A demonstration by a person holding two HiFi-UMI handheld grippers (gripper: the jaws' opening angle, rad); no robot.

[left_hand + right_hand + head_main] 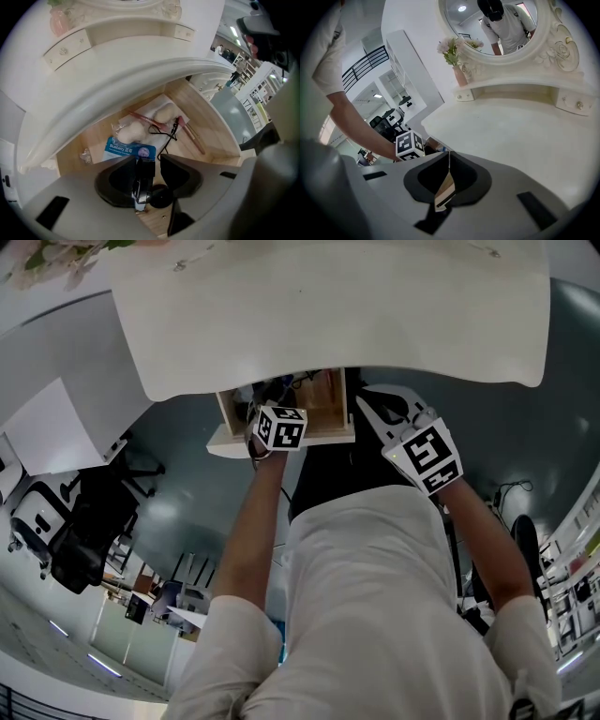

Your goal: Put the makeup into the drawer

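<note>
**Makeup at the open drawer**

Left tool: jaws wide apart, pointed down into the open drawer. Between the jaws, close against the left one and not clamped: black-and-silver makeup case, over the wooden bottom. Further in: blue packet, pale puffs, pink brushes. Right tool: jaws closed together, nothing held, near the edge of the white worktop.

Drawer pale bare wood; dresser top smooth white (slightly glossy).
</note>
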